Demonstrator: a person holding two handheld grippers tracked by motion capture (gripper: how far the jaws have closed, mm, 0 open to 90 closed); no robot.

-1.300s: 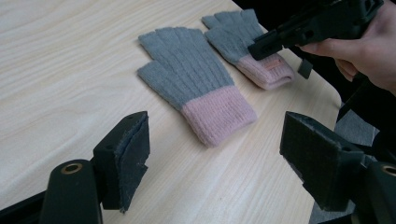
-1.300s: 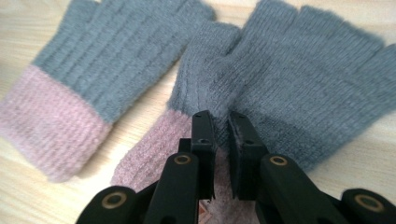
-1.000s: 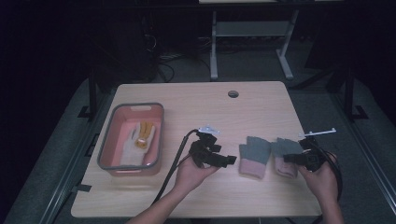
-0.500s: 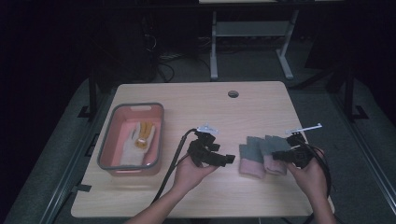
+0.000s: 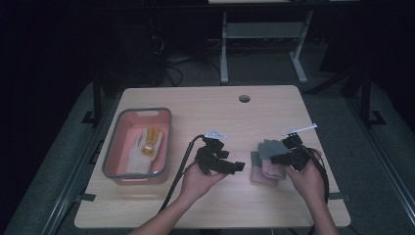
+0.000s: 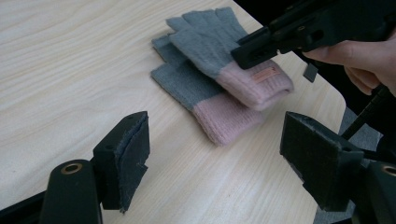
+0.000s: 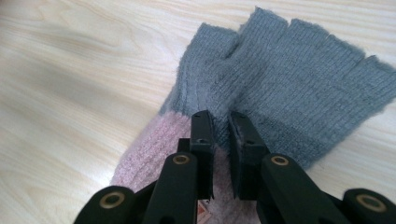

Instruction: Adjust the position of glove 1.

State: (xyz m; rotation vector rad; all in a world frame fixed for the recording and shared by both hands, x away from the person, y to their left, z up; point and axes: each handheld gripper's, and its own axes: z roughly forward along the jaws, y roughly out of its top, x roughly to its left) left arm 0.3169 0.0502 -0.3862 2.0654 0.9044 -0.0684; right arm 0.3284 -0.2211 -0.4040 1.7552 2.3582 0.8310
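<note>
- Now the right gripper [image 7: 219, 122] is closed on the upper glove [image 7: 280, 84], its jaws pinching the knit close to where the grey part meets the pink cuff.
- In the left gripper view this upper glove [image 6: 219, 51] lies across the lower glove [image 6: 205, 100]; both are fingerless, grey with a pink cuff, and the upper one has a small tag on the cuff.
- In the high view the two gloves [image 5: 268, 159] are on the right part of the desk [image 5: 274, 112], just beside the person's right hand [image 5: 306, 178].
- The left gripper [image 6: 215, 154] is wide open — nothing is between its jaws, and the pads [image 6: 133, 154] stand above bare wood, near the gloves but apart from them.
- The left hand [image 5: 198, 181] holds that gripper around the middle of the desk, pointing toward the gloves.
- At the left side stands a pink tub [image 5: 161, 142] with a grey rim; inside lies a light work glove [image 5: 147, 144] with yellow marks.
- A black cable [image 5: 178, 169] goes from the left gripper toward the near edge of the desk.
</note>
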